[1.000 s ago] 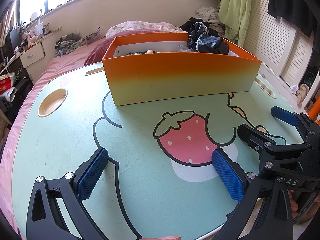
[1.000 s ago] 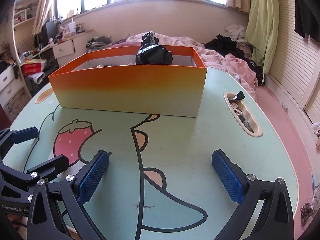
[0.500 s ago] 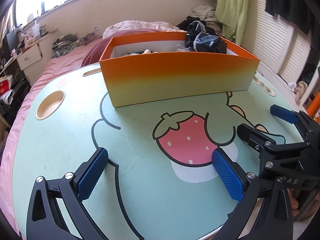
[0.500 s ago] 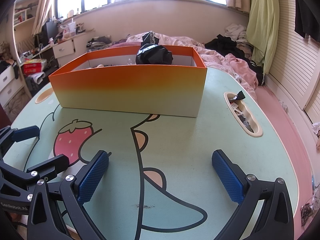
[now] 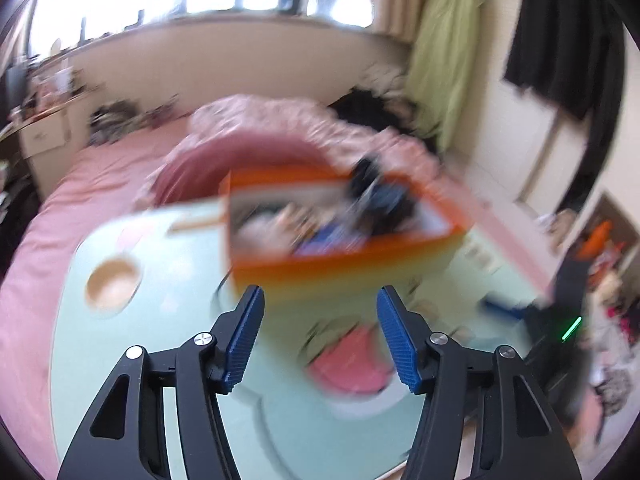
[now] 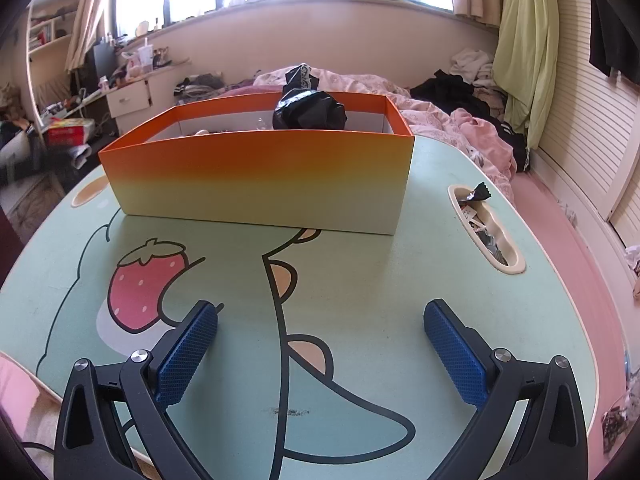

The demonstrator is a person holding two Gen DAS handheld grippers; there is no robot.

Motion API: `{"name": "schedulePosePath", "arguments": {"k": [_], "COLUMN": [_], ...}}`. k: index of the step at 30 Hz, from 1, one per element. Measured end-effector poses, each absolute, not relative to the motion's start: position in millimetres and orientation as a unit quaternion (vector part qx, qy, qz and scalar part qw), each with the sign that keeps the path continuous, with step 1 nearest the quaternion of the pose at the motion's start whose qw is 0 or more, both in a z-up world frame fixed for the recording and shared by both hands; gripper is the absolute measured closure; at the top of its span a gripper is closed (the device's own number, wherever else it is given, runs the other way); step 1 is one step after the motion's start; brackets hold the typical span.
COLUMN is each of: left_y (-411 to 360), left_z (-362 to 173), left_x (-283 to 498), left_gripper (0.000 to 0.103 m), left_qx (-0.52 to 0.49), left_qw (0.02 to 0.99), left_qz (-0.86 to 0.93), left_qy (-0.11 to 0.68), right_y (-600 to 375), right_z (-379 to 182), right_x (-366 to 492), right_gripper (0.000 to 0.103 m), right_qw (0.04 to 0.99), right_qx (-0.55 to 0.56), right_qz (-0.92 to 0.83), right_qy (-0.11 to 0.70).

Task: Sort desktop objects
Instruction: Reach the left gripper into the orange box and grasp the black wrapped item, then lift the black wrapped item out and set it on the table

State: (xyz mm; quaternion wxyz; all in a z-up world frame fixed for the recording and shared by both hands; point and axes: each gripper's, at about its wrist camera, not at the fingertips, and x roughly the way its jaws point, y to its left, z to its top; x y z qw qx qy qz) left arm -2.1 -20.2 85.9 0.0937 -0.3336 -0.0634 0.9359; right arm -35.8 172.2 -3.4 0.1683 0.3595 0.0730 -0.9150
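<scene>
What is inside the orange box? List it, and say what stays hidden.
In the orange box, a crumpled black plastic bag rises above the rim. The left wrist view shows more items beneath, too blurred to name. The near wall hides the rest.

Left gripper (image 5: 319,334) closing on nothing, angled downward; right gripper (image 6: 320,354) spread wide, empty
</scene>
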Motion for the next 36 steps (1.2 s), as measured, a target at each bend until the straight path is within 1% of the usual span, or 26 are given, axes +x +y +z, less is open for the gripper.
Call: {"name": "schedulePosePath", "arguments": {"k": [2, 4, 5, 7, 9, 10, 11, 12, 13, 16, 18, 21, 23, 26, 29, 32, 34, 36], "left_y": [-9, 7, 16, 35, 54, 59, 64, 65, 65, 52, 32, 11, -3, -12, -16, -7, -4, -9], "left_z": [102, 105, 102, 91, 79, 73, 66, 62, 59, 71, 93, 119, 123, 102, 66, 38, 35, 37], "left_x": [-29, -72, -92, -134, -166, -174, -182, -186, -187, -165, -132, -78, -36, -3, 1, -12, -10, -8], "left_gripper": [0.043, 0.034, 0.027, 0.027, 0.027, 0.029, 0.034, 0.062, 0.066, 0.068, 0.068, 0.068, 0.068, 0.068, 0.067, 0.059, 0.052, 0.043], "left_qx": [-0.342, -0.376, -0.397, -0.436, -0.462, -0.469, -0.472, -0.473, -0.476, -0.439, -0.388, -0.326, -0.317, -0.335, -0.373, -0.398, -0.393, -0.379], "left_qw": [0.125, 0.14, 0.132, 0.107, 0.08, 0.069, 0.058, 0.061, 0.065, 0.085, 0.114, 0.149, 0.157, 0.146, 0.148, 0.142, 0.13, 0.118], "left_qz": [0.927, 0.908, 0.899, 0.883, 0.877, 0.876, 0.876, 0.876, 0.875, 0.891, 0.907, 0.924, 0.927, 0.926, 0.91, 0.899, 0.902, 0.909], "left_qy": [-0.089, -0.119, -0.131, -0.137, -0.105, -0.091, -0.073, -0.065, -0.061, -0.079, -0.117, -0.132, -0.123, -0.096, -0.106, -0.113, -0.123, -0.127], "right_y": [172, 173, 173, 170, 170, 172, 171, 171, 172, 173, 172, 172, 172, 173, 174, 175, 178, 185], "right_z": [-3, -4, -4, -5, -5, -5, -6, -6, -5, -6, -6, -6, -6, -5, -6, -5, -4, 0], "right_x": [-35, -36, -37, -38, -39, -38, -39, -39, -38, -36, -35, -35, -35, -35, -36, -36, -35, -33], "right_gripper": [0.0, 0.0, 0.0, 0.0, 0.0, 0.0, 0.0, 0.0, 0.0, 0.0, 0.0, 0.0, 0.0, 0.0, 0.0, 0.0, 0.0, 0.001], "right_qw": [0.169, 0.169, 0.169, 0.169, 0.17, 0.17, 0.171, 0.17, 0.171, 0.172, 0.171, 0.171, 0.171, 0.171, 0.17, 0.173, 0.186, 0.221], "right_qx": [0.359, 0.359, 0.359, 0.359, 0.359, 0.359, 0.359, 0.359, 0.359, 0.358, 0.358, 0.358, 0.358, 0.357, 0.357, 0.355, 0.352, 0.346], "right_qz": [-0.915, -0.915, -0.915, -0.915, -0.915, -0.915, -0.915, -0.915, -0.915, -0.915, -0.915, -0.915, -0.915, -0.916, -0.916, -0.916, -0.915, -0.911], "right_qy": [0.073, 0.073, 0.073, 0.073, 0.073, 0.072, 0.072, 0.072, 0.072, 0.071, 0.071, 0.071, 0.071, 0.071, 0.071, 0.071, 0.064, 0.036]}}
